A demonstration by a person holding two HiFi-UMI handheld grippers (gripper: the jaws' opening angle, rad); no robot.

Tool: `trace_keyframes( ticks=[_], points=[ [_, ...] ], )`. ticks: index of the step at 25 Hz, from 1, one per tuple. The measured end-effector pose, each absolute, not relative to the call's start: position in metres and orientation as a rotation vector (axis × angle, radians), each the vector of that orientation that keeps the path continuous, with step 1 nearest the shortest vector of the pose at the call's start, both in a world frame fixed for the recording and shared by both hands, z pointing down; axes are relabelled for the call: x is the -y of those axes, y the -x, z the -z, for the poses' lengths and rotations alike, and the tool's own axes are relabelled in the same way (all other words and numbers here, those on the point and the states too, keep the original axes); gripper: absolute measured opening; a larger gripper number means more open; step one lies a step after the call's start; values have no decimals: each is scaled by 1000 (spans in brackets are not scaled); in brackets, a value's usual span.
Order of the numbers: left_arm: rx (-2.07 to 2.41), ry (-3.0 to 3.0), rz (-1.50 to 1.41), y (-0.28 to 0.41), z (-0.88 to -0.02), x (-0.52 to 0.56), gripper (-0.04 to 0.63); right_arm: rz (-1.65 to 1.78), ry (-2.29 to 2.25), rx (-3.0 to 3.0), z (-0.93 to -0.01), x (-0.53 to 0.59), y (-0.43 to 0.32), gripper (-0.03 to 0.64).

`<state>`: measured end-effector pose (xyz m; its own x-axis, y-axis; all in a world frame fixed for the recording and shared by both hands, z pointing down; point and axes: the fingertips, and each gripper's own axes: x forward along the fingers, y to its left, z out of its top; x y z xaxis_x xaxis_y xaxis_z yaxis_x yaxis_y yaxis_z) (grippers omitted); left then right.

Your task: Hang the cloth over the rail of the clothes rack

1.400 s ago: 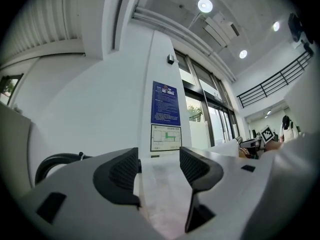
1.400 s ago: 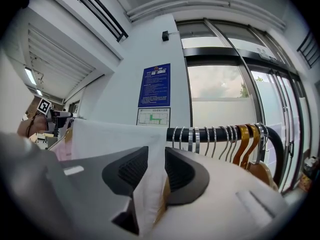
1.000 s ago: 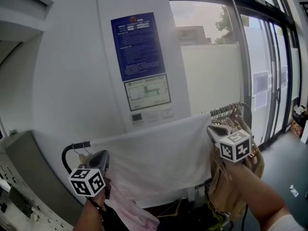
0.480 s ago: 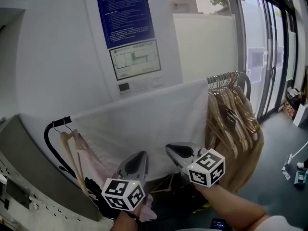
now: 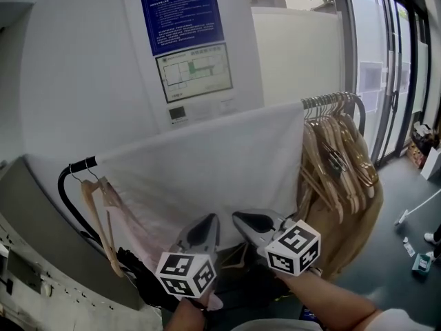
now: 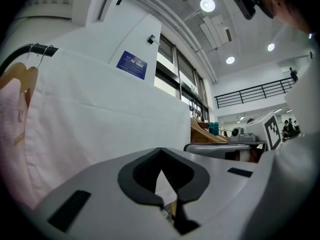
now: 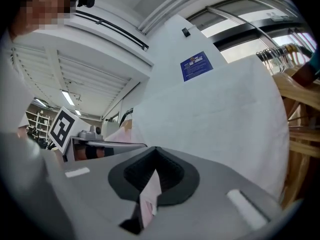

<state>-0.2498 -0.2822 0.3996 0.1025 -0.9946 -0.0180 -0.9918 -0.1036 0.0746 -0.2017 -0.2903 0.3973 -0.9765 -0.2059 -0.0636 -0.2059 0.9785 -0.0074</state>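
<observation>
A white cloth (image 5: 207, 164) hangs spread over the black rail (image 5: 76, 167) of the clothes rack, draped from the rail's left bend to the hangers at the right. Both grippers sit low in front of the cloth's lower edge, side by side, tips apart from it. My left gripper (image 5: 209, 221) is shut with nothing in it. My right gripper (image 5: 239, 218) is shut and empty too. In the left gripper view the cloth (image 6: 100, 104) fills the space ahead of the shut jaws (image 6: 161, 153). The right gripper view shows the cloth (image 7: 215, 114) beyond its shut jaws (image 7: 156, 153).
Several wooden hangers (image 5: 337, 150) crowd the rail's right end. A wooden hanger with a pink garment (image 5: 117, 216) hangs at the left end. A wall with a blue notice (image 5: 179, 12) stands behind the rack. Glass doors (image 5: 393, 61) are at the right.
Both grippers have dropped from the cloth's left and right edges to below its hem and drawn close together. The cloth stays on the rail. The head view has tilted downward.
</observation>
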Motion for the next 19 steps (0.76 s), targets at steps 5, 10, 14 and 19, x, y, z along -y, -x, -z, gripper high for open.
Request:
trace_keyframes(
  ticks=[5, 10, 14, 19],
  points=[
    [2079, -2312, 96, 250, -398, 289, 6, -16, 326, -3049, -393, 295, 202, 0],
    [2062, -2318, 81, 247, -402, 294, 6, -13, 328, -3049, -392, 298, 202, 0],
    [2059, -2317, 85, 247, -402, 296, 6, -60, 342, -3056, -389, 298, 201, 0],
    [2059, -2316, 78, 249, -407, 298, 6, -52, 348, -3058, -394, 298, 203, 0]
  ],
)
